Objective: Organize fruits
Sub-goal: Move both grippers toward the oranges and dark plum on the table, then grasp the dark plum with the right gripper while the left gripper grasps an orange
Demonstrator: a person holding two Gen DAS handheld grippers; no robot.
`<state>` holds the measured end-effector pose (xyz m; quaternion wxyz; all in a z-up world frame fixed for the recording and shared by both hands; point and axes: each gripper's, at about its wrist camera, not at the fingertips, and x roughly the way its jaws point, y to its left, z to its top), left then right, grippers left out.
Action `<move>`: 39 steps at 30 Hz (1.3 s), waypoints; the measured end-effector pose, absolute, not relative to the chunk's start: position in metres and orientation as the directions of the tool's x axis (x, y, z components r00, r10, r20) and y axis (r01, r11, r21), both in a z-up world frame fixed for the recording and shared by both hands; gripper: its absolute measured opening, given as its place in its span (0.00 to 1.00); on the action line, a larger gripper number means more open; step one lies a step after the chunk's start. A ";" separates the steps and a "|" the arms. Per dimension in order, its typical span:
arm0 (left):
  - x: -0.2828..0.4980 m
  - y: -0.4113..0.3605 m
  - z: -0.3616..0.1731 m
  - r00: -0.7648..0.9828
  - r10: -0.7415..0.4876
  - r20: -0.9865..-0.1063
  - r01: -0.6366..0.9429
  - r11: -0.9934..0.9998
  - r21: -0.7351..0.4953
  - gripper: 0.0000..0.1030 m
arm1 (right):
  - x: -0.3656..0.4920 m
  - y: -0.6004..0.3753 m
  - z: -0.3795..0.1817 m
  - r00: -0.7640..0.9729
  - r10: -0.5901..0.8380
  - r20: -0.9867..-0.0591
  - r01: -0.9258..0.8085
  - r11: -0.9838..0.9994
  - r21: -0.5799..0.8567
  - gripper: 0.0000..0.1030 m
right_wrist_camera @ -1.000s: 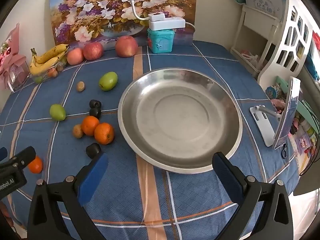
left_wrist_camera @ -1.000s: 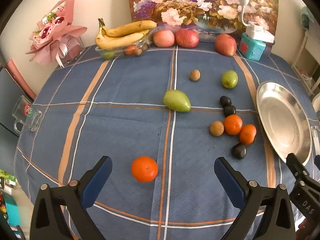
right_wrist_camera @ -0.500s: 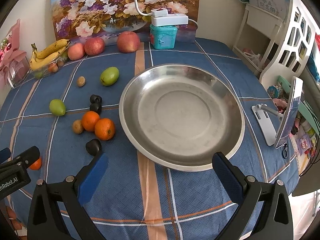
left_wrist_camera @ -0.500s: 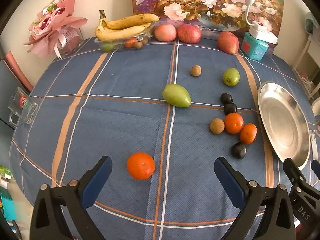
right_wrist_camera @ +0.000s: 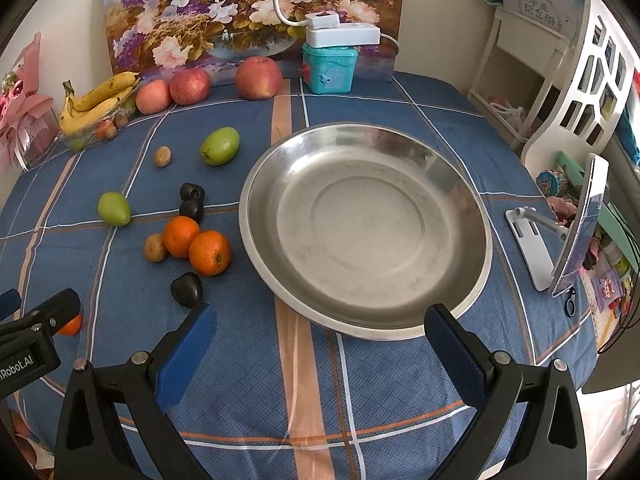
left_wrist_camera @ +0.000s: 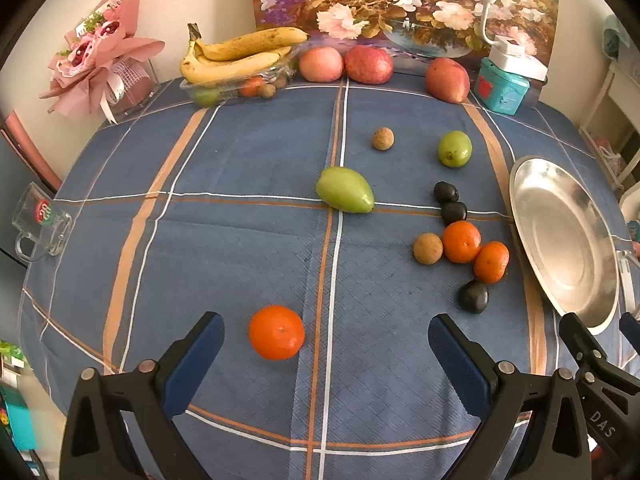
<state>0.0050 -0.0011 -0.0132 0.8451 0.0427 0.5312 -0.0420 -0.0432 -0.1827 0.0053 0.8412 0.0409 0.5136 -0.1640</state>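
Observation:
My left gripper (left_wrist_camera: 326, 340) is open and empty above the near table edge, with a lone orange (left_wrist_camera: 276, 332) lying between its fingers, nearer the left one. A green mango (left_wrist_camera: 345, 195), a round green fruit (left_wrist_camera: 454, 148), two oranges (left_wrist_camera: 461, 241), brown and dark small fruits (left_wrist_camera: 473, 297) lie loose on the blue cloth. My right gripper (right_wrist_camera: 320, 340) is open and empty, just in front of the empty steel plate (right_wrist_camera: 280, 280). The two oranges also show in the right wrist view (right_wrist_camera: 209, 253).
Bananas on a clear tray (left_wrist_camera: 240, 58), three apples (left_wrist_camera: 368, 64) and a teal box (left_wrist_camera: 502, 90) stand at the back before a flower painting. A glass mug (left_wrist_camera: 38, 226) sits at the left edge. A phone stand (right_wrist_camera: 560, 240) is right of the plate.
Both grippers have drawn back and tilted a little, so the lone orange and the plate sit lower in their views. Both stay open. No fruit has moved.

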 end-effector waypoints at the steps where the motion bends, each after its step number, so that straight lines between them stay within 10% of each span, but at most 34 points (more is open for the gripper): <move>1: 0.005 0.000 -0.013 0.437 -0.026 -0.899 0.113 0.993 0.026 1.00 | -0.043 -0.182 0.005 0.418 -0.234 -0.878 0.317 0.943 -0.101 1.00; 19: 0.018 0.045 -0.023 0.383 -0.062 -0.921 -0.056 0.994 -0.090 0.99 | -0.027 -0.170 0.001 0.455 -0.059 -0.889 0.277 0.958 0.078 0.99; 39: 0.042 0.052 -0.080 0.231 -0.034 -0.972 -0.102 0.993 -0.059 0.76 | 0.019 -0.134 -0.054 0.295 0.061 -0.953 0.233 0.963 0.134 0.60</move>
